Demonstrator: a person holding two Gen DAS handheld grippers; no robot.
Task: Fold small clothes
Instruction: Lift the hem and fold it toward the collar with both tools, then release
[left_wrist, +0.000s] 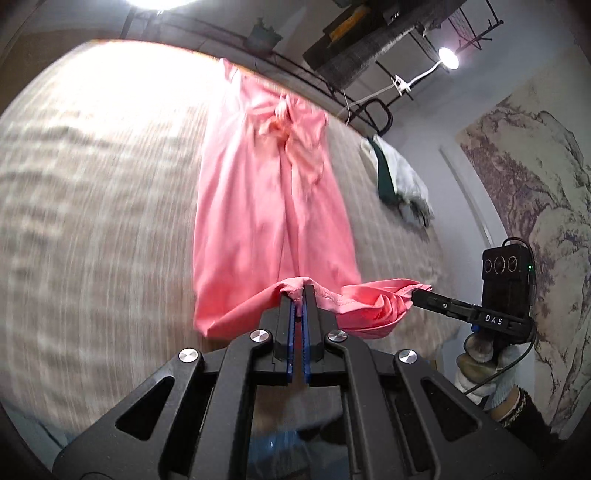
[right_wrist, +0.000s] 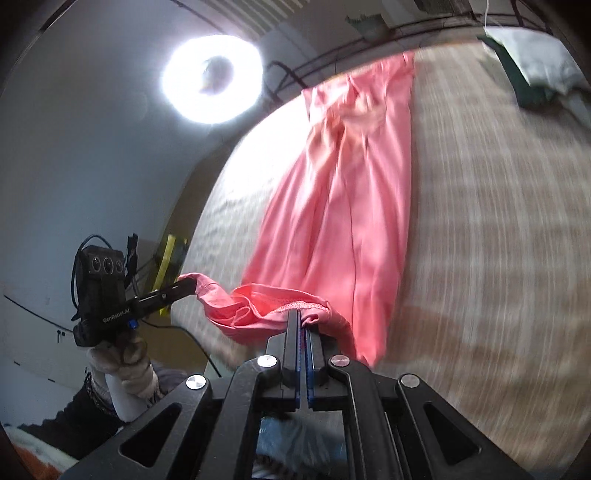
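Across the beige striped bedcover (left_wrist: 92, 221), the left gripper (left_wrist: 299, 291) and right gripper (right_wrist: 301, 314) are clamping the long pink garment (left_wrist: 258, 221)'s near hem, likely needing carrying evenly toward the far end.

Pink garment (left_wrist: 273, 206): thin smooth cloth with a slight sheen, stitched hem at the edge nearest the left gripper (left_wrist: 300, 291). Gripper bodies: matt black plastic, with bright polished metal screw heads; finger pads (left_wrist: 305, 332) of ribbed blue rubber-like material. Right gripper (right_wrist: 300, 314) of the same finish. Bed cover (left_wrist: 92, 206) beneath and ahead of both grippers: coarse woven cloth, beige, striped, matt. Gloved hand (left_wrist: 480, 373) to the right of the left gripper: knitted white fabric, rough.
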